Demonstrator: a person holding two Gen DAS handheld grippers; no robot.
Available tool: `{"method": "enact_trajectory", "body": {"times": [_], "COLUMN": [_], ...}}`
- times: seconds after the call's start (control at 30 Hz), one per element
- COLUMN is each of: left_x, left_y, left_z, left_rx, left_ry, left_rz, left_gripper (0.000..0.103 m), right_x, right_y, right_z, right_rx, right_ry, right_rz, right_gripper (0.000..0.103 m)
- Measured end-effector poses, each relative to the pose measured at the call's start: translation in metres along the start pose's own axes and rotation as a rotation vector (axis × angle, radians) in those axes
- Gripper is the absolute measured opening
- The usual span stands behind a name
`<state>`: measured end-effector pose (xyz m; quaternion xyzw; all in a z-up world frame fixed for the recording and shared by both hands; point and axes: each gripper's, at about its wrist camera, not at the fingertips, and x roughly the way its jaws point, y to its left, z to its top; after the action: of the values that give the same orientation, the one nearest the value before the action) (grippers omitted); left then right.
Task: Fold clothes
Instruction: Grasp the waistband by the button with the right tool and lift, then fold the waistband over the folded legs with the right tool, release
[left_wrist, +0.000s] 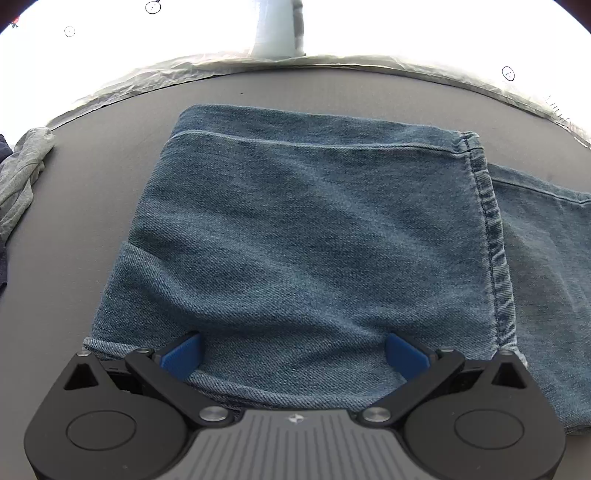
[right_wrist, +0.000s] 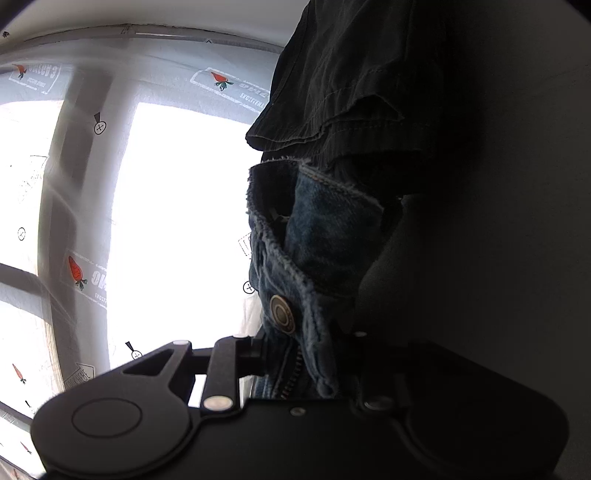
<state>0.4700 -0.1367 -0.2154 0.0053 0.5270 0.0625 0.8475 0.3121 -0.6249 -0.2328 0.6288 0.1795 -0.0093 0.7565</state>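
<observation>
Blue jeans (left_wrist: 314, 229) lie folded on the grey table (left_wrist: 110, 147), with the hemmed leg end on top and more denim running off to the right. My left gripper (left_wrist: 293, 350) points down at the near edge of the fold. It is open, its blue pads (left_wrist: 181, 354) spread wide on the denim. In the right wrist view the jeans' waistband (right_wrist: 314, 240), with metal button (right_wrist: 282, 314) and zipper, is bunched between the fingers of my right gripper (right_wrist: 306, 354), which is shut on it and holds it up off the table. The right finger is lost in shadow.
A grey garment (left_wrist: 22, 177) lies crumpled at the table's left edge. Clear plastic sheeting (left_wrist: 147, 74) lines the far rim. Close behind the lifted waistband hangs black cloth (right_wrist: 351, 74). Bright windows and carrot-printed cardboard (right_wrist: 81, 273) fill the left of that view.
</observation>
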Motion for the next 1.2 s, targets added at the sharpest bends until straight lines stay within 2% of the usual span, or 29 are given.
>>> {"method": "enact_trajectory", "body": {"times": [0.27, 0.5, 0.8, 0.9, 0.97, 1.07, 1.2], "left_x": [-0.001, -0.027, -0.051, -0.046, -0.040, -0.031, -0.024], "left_y": [0.005, 0.029, 0.097, 0.117, 0.128, 0.142, 0.154], "left_z": [0.003, 0.006, 0.014, 0.015, 0.015, 0.016, 0.012], "left_rx": [0.027, 0.099, 0.132, 0.143, 0.138, 0.121, 0.084], "left_ry": [0.023, 0.017, -0.019, -0.010, 0.004, 0.026, 0.048], "left_rz": [-0.016, -0.024, -0.024, -0.020, -0.027, -0.042, -0.071], "left_gripper": [0.103, 0.103, 0.103, 0.103, 0.103, 0.103, 0.103], "right_x": [0.002, 0.020, 0.070, 0.093, 0.109, 0.127, 0.140], "right_y": [0.031, 0.067, 0.106, 0.110, 0.109, 0.111, 0.129], "right_z": [-0.045, -0.106, -0.206, -0.241, -0.268, -0.298, -0.323], "right_rx": [0.090, 0.057, -0.008, 0.014, 0.072, 0.107, 0.026], "right_ry": [0.054, 0.144, 0.274, 0.333, 0.366, 0.381, 0.377], "right_rz": [0.137, 0.186, 0.160, 0.152, 0.154, 0.126, 0.053], "right_gripper": [0.029, 0.030, 0.030, 0.030, 0.030, 0.030, 0.030]}}
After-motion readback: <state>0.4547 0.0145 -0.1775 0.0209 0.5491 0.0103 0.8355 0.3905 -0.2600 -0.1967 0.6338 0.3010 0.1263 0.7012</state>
